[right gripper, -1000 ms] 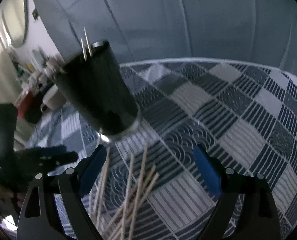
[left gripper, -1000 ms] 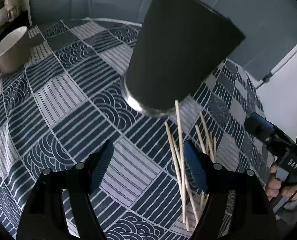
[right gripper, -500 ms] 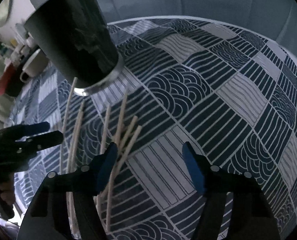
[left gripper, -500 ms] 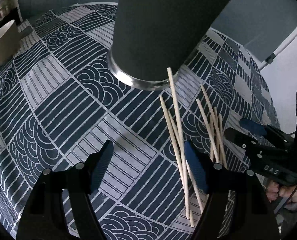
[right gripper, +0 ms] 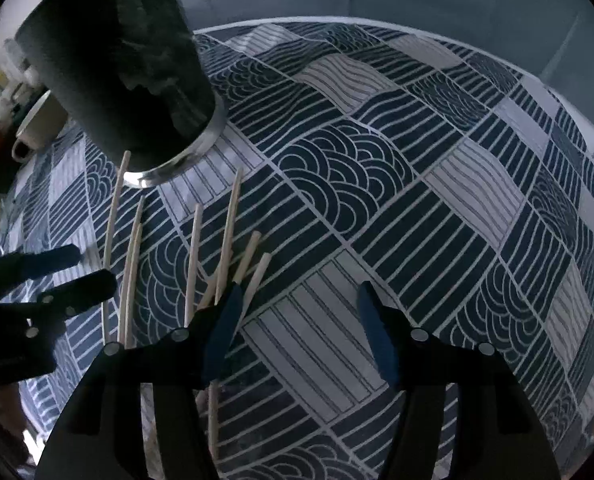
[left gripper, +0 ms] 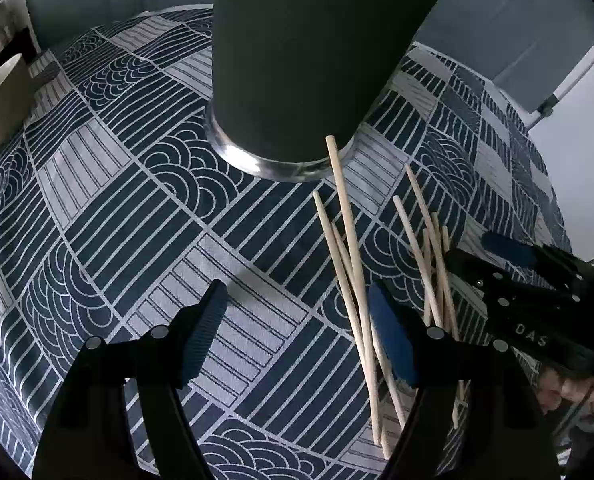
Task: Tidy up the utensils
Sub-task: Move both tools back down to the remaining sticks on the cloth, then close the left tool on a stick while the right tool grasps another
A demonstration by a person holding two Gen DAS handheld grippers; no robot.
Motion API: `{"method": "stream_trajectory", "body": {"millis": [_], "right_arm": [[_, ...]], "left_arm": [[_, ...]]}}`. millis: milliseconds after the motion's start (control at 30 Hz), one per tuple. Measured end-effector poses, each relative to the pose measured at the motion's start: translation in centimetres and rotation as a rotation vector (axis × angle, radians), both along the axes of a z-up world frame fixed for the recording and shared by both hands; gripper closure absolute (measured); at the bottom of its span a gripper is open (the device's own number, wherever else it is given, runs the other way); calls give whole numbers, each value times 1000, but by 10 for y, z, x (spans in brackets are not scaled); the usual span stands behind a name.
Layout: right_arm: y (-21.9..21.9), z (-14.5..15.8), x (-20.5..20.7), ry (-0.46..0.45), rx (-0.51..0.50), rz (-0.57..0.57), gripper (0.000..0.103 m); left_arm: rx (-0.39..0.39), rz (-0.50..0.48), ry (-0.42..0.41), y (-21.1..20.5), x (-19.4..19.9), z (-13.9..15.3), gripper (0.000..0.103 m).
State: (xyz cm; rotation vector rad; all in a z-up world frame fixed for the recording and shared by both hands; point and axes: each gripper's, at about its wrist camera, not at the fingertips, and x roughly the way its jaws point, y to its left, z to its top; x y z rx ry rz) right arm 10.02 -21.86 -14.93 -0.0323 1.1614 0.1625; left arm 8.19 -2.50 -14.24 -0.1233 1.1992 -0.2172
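Note:
A tall black cup (left gripper: 297, 60) with a shiny metal base stands upright on the patterned tablecloth; it also shows in the right wrist view (right gripper: 129, 80). Several wooden chopsticks (left gripper: 357, 280) lie loose on the cloth just in front of the cup, also seen in the right wrist view (right gripper: 193, 256). My left gripper (left gripper: 297, 336) is open and empty, low over the cloth, its right finger over the chopsticks. My right gripper (right gripper: 297, 332) is open and empty, its left finger over the chopsticks' near ends; it shows at the right of the left wrist view (left gripper: 537, 280).
A beige mug (left gripper: 1, 96) stands at the far left of the table, also visible in the right wrist view (right gripper: 37, 124). The tablecloth (right gripper: 417, 220) is navy and white with wave and stripe squares. The table's far edge curves behind the cup.
Both grippers have come down and forward toward the chopsticks and the cup. The right gripper's jaws have narrowed somewhat. The chopsticks and cup have not moved.

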Motion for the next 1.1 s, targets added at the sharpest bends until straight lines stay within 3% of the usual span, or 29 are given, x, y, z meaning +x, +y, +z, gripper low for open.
{"method": "stream_trajectory", "body": {"millis": [33, 100, 200, 367, 533, 600, 700, 900, 967, 1033, 1100], "right_arm": [[2, 1, -1, 6, 3, -2, 54], [5, 2, -2, 20, 16, -2, 70], [9, 2, -1, 46, 61, -5, 86], [9, 3, -4, 53, 87, 2, 98], [-6, 0, -7, 77, 124, -23, 103], [-10, 0, -8, 84, 153, -34, 103], [-16, 0, -11, 81, 191, -48, 103], [-23, 4, -16, 62, 238, -68, 98], [-24, 6, -15, 61, 245, -57, 98], [-21, 10, -14, 55, 232, -42, 95], [-17, 12, -15, 52, 210, -25, 72]], "left_arm": [[-3, 6, 3, -1, 2, 0, 30], [-7, 8, 3, -2, 4, 1, 30], [13, 3, 14, -4, 7, 0, 40], [4, -29, 20, -3, 8, -1, 51], [-25, 18, 44, 17, 9, -3, 90], [-54, 42, 65, 27, 11, -5, 97], [-82, 49, 78, 33, 10, -6, 98], [-39, 26, 59, 31, 3, 1, 97], [-16, 21, 40, 31, 2, 5, 90], [11, 6, 20, 29, 0, 11, 74], [47, -11, 5, 27, -1, 14, 62]]}}
